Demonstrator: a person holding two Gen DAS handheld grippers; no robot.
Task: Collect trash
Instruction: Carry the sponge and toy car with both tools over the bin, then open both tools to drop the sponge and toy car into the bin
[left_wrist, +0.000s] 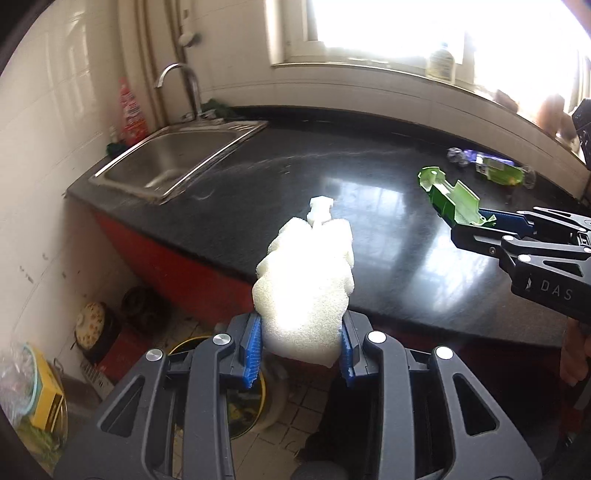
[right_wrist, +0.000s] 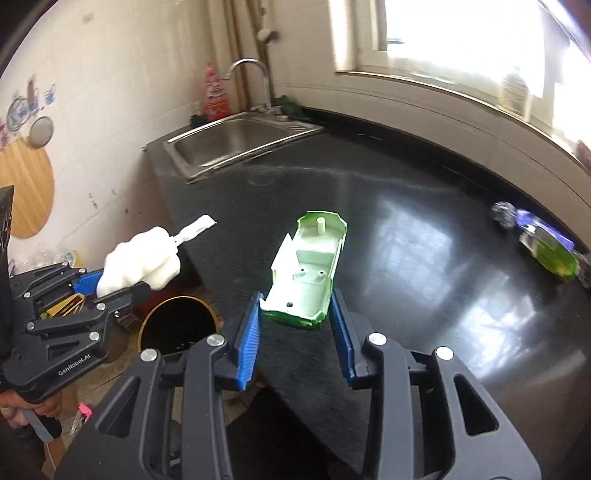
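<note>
While both loads hang above the black desk (right_wrist: 406, 258), left gripper (left_wrist: 301, 347) jaws clamp a white foam wad (left_wrist: 306, 280) and right gripper (right_wrist: 295, 332) jaws pinch a green plastic toy-car shell (right_wrist: 306, 269); next, likely, the round black bin (right_wrist: 177, 325) at 9 o'clock.

White tiled walls (left_wrist: 55, 110); bright window (left_wrist: 388, 26) above glossy black tabletop (left_wrist: 332, 177); steel sink (left_wrist: 177, 155), faucet (left_wrist: 184, 85) in corner; tiled floor (left_wrist: 295, 391).

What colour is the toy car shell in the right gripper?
Bright green outside, pale whitish-green inside; the toy car shell shows best from the right wrist.
</note>
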